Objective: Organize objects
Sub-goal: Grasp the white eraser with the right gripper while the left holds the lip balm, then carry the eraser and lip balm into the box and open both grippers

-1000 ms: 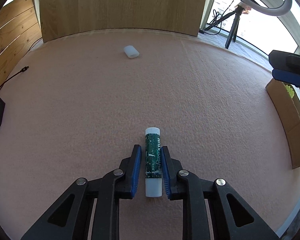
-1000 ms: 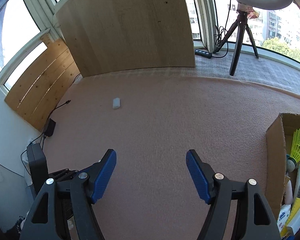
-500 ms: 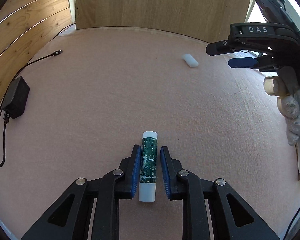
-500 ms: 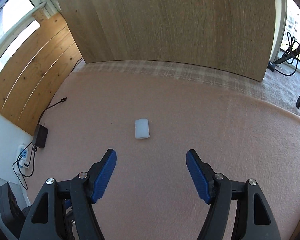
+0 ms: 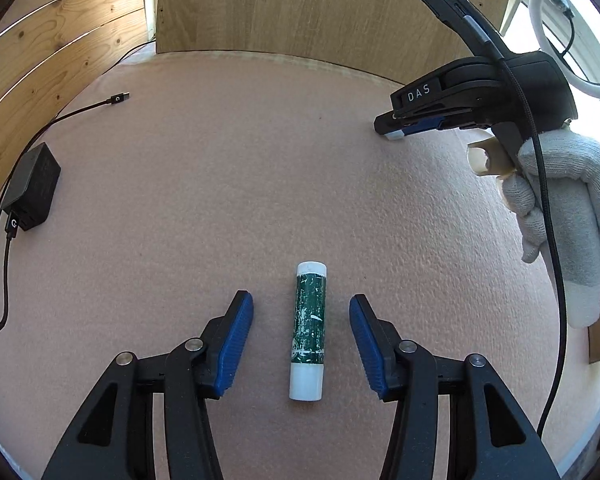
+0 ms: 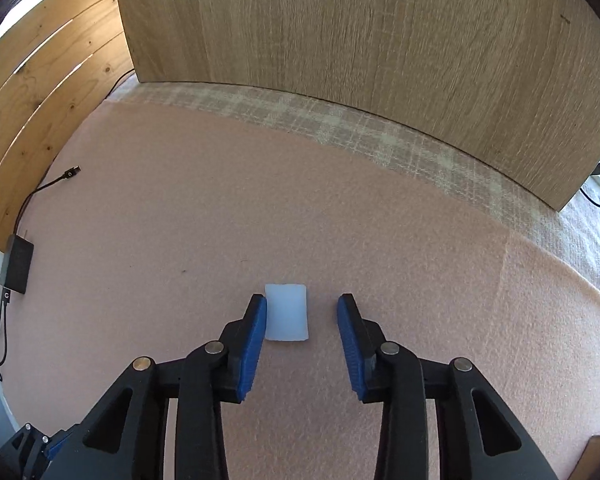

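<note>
Right gripper (image 6: pixel 302 316) closing around white cap (image 6: pixel 286 312), left pad touching; I centred it. Left gripper (image 5: pixel 301 332) opening, glue stick (image 5: pixel 309 330) released at 12 o'clock.

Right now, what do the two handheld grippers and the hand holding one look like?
Both the left gripper and right gripper have black angular fingers with silver pivot bolts and ribbed blue pads. The right one's black body is lettered DAS, and a black braided cable runs down from it. The hand wears a white knit glove.

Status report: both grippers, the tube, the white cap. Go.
Left gripper opening, green tube lying loose between its pads. Right gripper closing around white cap, not yet clamped. Charger off left, nothing blocking.
</note>
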{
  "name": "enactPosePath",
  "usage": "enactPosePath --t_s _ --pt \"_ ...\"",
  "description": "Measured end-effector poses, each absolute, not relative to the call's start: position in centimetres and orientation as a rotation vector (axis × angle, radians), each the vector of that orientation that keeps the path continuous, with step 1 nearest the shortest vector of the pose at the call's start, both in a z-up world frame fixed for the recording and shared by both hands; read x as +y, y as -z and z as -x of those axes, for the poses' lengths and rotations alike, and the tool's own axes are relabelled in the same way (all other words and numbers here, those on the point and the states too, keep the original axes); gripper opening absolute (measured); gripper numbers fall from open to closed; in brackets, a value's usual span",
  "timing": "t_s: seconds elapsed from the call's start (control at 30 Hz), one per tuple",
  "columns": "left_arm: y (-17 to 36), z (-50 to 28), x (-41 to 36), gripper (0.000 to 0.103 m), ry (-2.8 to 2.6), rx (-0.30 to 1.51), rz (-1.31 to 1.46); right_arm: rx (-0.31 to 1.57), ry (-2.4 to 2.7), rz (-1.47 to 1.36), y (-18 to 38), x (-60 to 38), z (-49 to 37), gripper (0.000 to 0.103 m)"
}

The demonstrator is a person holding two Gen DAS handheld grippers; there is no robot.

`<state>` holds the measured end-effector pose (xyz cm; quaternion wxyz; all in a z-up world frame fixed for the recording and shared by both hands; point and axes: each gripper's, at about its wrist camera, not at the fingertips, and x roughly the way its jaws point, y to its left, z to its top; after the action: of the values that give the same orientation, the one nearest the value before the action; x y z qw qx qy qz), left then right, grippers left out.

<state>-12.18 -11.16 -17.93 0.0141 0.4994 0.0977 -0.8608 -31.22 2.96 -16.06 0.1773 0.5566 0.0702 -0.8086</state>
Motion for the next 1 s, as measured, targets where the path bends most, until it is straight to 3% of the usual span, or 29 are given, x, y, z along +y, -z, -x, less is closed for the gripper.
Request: enactPosePath --t_s 0.03,0.2,0.6,0.87,1.0 --pt "18.0 12.2 -11.1 0.054 2.680 0.303 -1.552 0.203 2.278 -1.570 16.1 2.8 31.1 0.017" --pt "18.1 12.0 -11.0 0.053 2.676 0.289 -1.546 0.241 2.278 -1.533 15.6 2.7 29.9 0.013" --pt "18.2 11.7 -11.9 0.016 2.643 0.261 -1.508 0.011 2.251 -1.523 14.5 9.1 23.4 0.012" --pt "17.9 10.4 -12.7 0.016 2.627 0.422 -1.543 -0.094 2.265 -1.517 14.2 14.0 17.9 0.012" --pt "17.1 9.1 -11.7 0.016 2.646 0.417 -1.550 -0.150 2.291 -1.514 13.8 16.5 15.2 0.012"
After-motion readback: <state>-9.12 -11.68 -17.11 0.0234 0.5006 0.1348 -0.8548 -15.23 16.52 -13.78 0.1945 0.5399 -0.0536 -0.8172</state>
